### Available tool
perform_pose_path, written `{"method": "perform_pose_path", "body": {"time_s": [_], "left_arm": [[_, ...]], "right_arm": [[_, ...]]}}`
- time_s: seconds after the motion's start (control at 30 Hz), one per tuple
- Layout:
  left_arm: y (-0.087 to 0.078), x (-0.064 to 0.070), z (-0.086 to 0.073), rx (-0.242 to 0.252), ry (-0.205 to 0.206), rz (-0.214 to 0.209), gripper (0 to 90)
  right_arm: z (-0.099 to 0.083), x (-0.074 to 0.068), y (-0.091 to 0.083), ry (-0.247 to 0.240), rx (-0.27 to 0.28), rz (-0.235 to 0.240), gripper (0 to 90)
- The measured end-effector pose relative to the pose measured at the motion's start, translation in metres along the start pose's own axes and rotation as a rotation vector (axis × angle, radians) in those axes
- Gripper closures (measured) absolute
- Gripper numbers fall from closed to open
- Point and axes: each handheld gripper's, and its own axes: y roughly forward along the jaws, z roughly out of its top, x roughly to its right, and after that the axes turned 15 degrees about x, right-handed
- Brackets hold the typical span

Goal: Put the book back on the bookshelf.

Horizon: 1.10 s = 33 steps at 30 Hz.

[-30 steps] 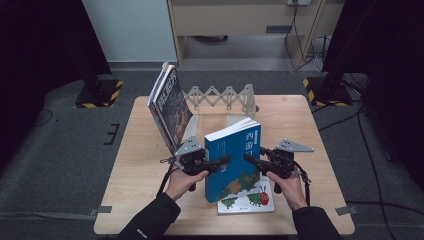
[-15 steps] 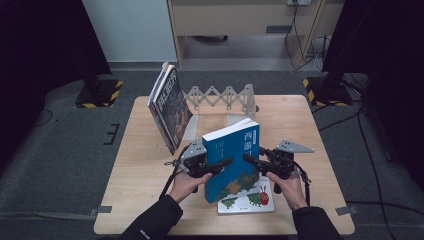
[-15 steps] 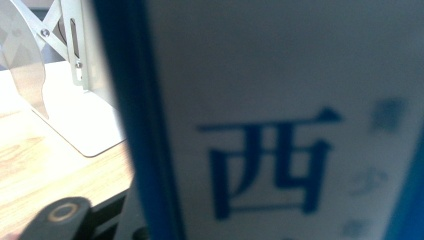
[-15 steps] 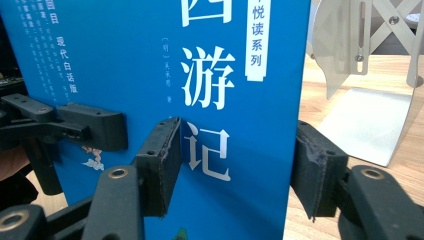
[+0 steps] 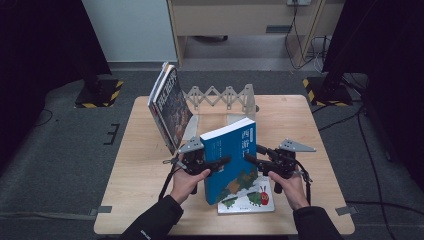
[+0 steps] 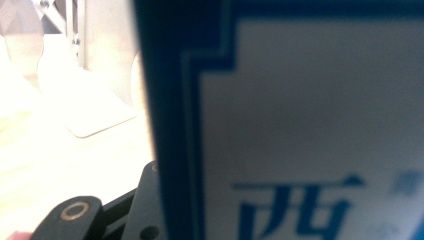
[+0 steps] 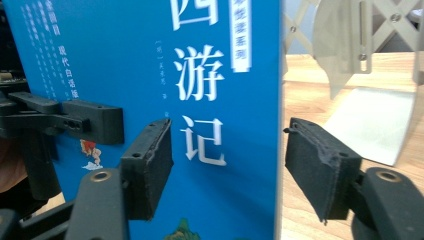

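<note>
So a blue book (image 5: 234, 157) is being stood upright near the middle of the table (image 5: 140, 165), gripped from both sides, probably so it can be carried to the folding rack (image 5: 222, 95) at the far edge, where 2 other books (image 5: 169, 107) are already leaned at the left end. Its bottom edge looks to be resting on or just above a picture book (image 5: 247, 200) lying flat at the near side; which one can't be told.

The left gripper (image 5: 215, 164) is laid across the left edge of the cover. From the left gripper view only 1 jaw is seen, tucked low behind the book's edge, so the grip is judged closed on the book, with the cover pressed right up to the camera.

The right gripper (image 7: 227, 165) is a different story: its fingers (image 7: 150, 165) are spread wide, 1 pad in front of the cover and the other off past the right edge. A gap is seen at that far pad, so no real clamping is judged there yet. The book is likely being steadied, not squeezed, on that side.
</note>
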Motion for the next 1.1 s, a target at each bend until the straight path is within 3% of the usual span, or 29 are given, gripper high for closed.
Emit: {"method": "perform_pose_path", "body": {"time_s": [0.23,0.63,0.83,0.93,1.1], "left_arm": [[-0.004,-0.003,0.005,-0.017,-0.060,0.012,61.1],[-0.020,0.005,0.033,-0.013,-0.019,0.019,61.1],[-0.032,-0.001,0.047,0.011,-0.032,0.058,61.1],[-0.040,-0.006,0.054,0.030,-0.034,0.082,61.1],[-0.051,-0.015,0.067,0.050,-0.017,0.138,61.1]], "right_arm": [[0.002,0.010,-0.009,-0.003,-0.004,-0.043,31.4],[0.000,0.024,-0.018,-0.032,-0.073,-0.152,26.6],[0.000,0.036,-0.029,-0.053,-0.131,-0.256,24.3],[-0.002,0.046,-0.036,-0.091,-0.198,-0.341,22.2],[-0.010,0.057,-0.042,-0.098,-0.295,-0.421,19.9]]}}
